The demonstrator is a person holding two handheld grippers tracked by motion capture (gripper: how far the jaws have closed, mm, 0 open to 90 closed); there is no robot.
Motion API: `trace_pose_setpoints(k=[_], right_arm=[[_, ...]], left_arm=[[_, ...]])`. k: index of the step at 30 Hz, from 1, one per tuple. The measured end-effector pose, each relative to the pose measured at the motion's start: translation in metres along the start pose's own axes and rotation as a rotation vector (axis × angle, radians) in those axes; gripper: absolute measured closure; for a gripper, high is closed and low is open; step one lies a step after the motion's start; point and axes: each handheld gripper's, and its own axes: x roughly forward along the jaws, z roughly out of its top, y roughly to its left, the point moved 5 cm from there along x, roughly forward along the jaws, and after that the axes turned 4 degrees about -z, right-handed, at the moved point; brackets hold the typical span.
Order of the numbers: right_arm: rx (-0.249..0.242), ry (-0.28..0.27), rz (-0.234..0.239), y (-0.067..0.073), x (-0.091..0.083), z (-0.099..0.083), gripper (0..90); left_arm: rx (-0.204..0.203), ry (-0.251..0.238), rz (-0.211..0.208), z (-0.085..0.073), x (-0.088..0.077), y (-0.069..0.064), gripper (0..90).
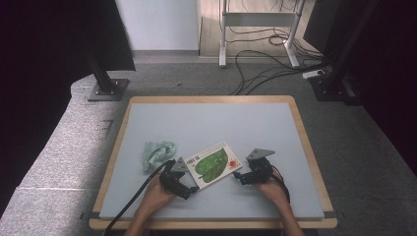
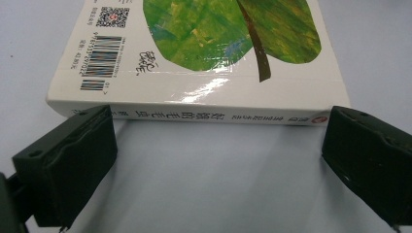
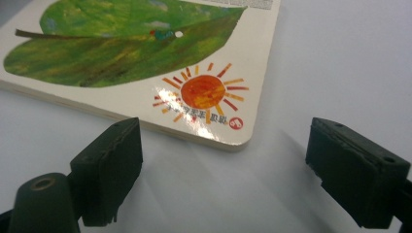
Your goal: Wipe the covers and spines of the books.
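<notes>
Green cloth [image 1: 157, 152] sits crumpled off to the left, not involved. Left gripper [image 1: 191, 190] is parked right at the book [image 1: 214, 163] – jaws spread wide, squared up to the spine, the near one about touching the spine's end, nothing pinched. The book lies flat mid-table, back cover up, its long axis slanting from near-left to far-right, spine on the left-hand side. Right gripper [image 1: 239, 176] faces the opposite, open edge at the sun-logo corner, jaws also wide and empty – just short of it. Both are close; I'd say the left is nearer, so whichever goes first only has to slide in along the table [image 1: 275, 128].
</notes>
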Motion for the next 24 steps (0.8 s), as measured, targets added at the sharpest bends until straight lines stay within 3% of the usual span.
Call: trace_pose_setpoints(k=[11,24], right_arm=[[-0.037,0.017,0.022,0.003,0.007,0.027,0.2],[-0.023,0.057,0.036,-0.001,0.034,0.041,0.0]], left_arm=[[0.005,-0.002,0.003,0.0,0.0,-0.001,0.0],[0.005,-0.003,0.003,0.0,0.0,-0.001,0.0]])
